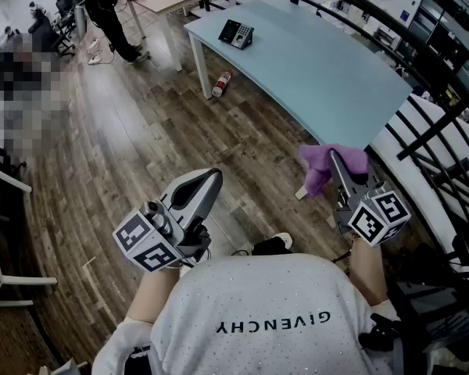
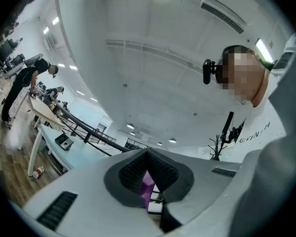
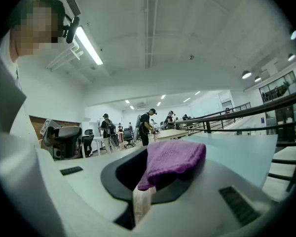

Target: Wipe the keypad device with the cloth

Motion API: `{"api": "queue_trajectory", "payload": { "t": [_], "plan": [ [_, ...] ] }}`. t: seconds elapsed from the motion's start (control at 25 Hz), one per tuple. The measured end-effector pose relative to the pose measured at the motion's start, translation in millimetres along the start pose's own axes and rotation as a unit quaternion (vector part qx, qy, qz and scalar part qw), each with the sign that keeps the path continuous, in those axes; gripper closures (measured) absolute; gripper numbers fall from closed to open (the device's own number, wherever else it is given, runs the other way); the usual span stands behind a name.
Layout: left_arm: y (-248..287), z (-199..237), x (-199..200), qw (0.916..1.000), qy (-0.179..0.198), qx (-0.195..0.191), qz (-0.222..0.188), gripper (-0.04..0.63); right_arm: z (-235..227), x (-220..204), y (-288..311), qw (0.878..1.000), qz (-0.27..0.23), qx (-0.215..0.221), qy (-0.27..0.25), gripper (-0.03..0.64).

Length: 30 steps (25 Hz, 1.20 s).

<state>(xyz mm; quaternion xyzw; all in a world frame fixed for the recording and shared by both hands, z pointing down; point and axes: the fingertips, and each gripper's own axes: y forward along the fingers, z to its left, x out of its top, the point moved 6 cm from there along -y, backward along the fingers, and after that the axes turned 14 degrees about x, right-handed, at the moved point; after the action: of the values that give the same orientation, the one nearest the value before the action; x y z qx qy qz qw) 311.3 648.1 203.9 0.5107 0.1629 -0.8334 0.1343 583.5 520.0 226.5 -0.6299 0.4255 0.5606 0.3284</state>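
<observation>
Right hand-held gripper (image 3: 149, 180) apparently around cloth (image 3: 176, 159)

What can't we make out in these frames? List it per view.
Keypad device: head view, too small to read keys or dirt.
Floor object: head view, too small to identify.
Table: head view, far edge partly behind the railing.
Cloth: right gripper view, gripped end hidden inside the jaws.

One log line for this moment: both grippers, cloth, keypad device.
pre-wipe | right gripper: shut on purple cloth | left gripper: shut, empty | keypad device: far end of table, no gripper near
</observation>
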Motion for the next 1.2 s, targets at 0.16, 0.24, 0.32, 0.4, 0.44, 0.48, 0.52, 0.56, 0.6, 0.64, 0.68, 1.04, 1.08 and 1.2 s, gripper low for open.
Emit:
{"api": "queue_trajectory", "payload": {
  "t": [0.16, 0.24, 0.32, 0.4, 0.44, 0.48, 0.52, 0.56, 0.6, 0.64, 0.68, 1.04, 1.08, 1.2],
  "plan": [
    [-10, 3, 1, 1.0, 0.003, -0.001, 0.001, 0.592, 10, -4, 3, 1.0, 0.006, 0.001, -0.005, 0.6],
    [-12, 5, 1, 1.0, 0.003, -0.002, -0.001, 0.592, 9, -7, 7, 1.0, 0.01, 0.0, -0.006, 0.6],
    [-10, 10, 3, 1.0, 0.002, 0.001, -0.005, 0.592, 7, -7, 13, 1.0, 0.017, 0.0, -0.009, 0.6],
    [-7, 18, 4, 0.9999, -0.006, 0.009, -0.008, 0.592, 5, -6, 23, 0.999, 0.029, 0.004, -0.015, 0.6],
    [-6, 23, 5, 0.9998, -0.012, 0.015, -0.009, 0.592, 3, -6, 28, 0.999, 0.038, 0.005, -0.021, 0.6],
    [-4, 27, 5, 0.9996, -0.016, 0.021, -0.01, 0.592, 1, -6, 33, 0.998, 0.047, 0.005, -0.027, 0.6],
    [-3, 32, 5, 0.9994, -0.018, 0.029, -0.01, 0.592, -2, -7, 39, 0.998, 0.059, 0.003, -0.036, 0.6],
    [-2, 37, 6, 0.999, -0.016, 0.04, -0.012, 0.592, -6, -7, 46, 0.997, 0.07, -0.001, -0.045, 0.598],
    [0, 44, 8, 0.9985, -0.012, 0.051, -0.016, 0.592, -12, -7, 54, 0.996, 0.078, -0.005, -0.053, 0.598],
    [3, 51, 12, 0.9977, -0.01, 0.063, -0.021, 0.592, -19, -5, 64, 0.995, 0.08, -0.007, -0.057, 0.598],
    [7, 60, 16, 0.9968, -0.01, 0.074, -0.028, 0.592, -28, -2, 75, 0.996, 0.076, -0.007, -0.055, 0.598],
    [82, 148, 63, 0.9898, -0.001, 0.131, -0.056, 0.592, -130, 49, 207, 0.998, 0.006, 0.056, -0.009, 0.598],
    [92, 158, 68, 0.9891, 0.004, 0.133, -0.062, 0.592, -142, 54, 223, 0.998, 0.008, 0.066, -0.016, 0.598],
    [123, 188, 77, 0.986, 0.014, 0.144, -0.082, 0.592, -176, 61, 266, 0.995, 0.023, 0.088, -0.033, 0.598]
  ]
}}
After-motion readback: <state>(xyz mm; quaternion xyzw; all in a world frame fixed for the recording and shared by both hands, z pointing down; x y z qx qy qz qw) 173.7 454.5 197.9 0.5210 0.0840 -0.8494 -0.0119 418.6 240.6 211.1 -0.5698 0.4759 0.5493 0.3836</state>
